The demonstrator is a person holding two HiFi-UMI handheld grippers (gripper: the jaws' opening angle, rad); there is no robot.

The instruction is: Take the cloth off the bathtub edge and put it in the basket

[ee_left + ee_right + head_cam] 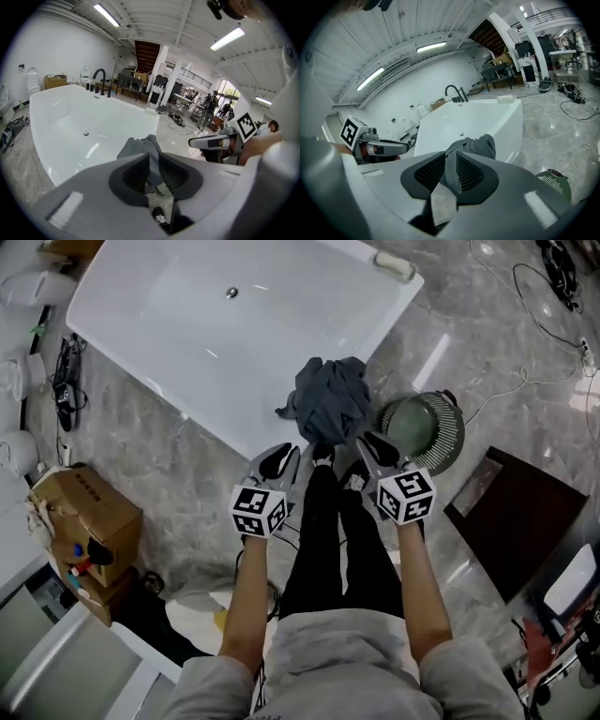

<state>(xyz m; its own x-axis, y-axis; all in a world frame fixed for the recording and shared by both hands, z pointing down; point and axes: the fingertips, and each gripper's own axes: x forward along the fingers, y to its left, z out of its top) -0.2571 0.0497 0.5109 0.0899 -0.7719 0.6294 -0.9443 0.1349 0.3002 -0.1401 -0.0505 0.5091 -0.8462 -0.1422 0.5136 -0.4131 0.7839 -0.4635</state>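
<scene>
A crumpled grey cloth [330, 399] lies heaped on the near edge of the white bathtub [187, 343]. To its right, a round green basket [427, 432] stands on the marble floor. My left gripper [281, 458] hovers just short of the cloth's lower left, and my right gripper [373, 447] just short of its lower right. Both sets of jaws stand a narrow slit apart with nothing between them. In the left gripper view the cloth [140, 145] shows just past the jaw tips. The right gripper view shows the cloth [476, 145] ahead and the basket [555, 180] low at the right.
The person's black-clad legs [328, 540] stand between the grippers, close to the tub. A cardboard box [84, 512] sits on the floor at the left, a dark board [516, 521] at the right. Cables [553, 306] trail across the floor beyond the basket.
</scene>
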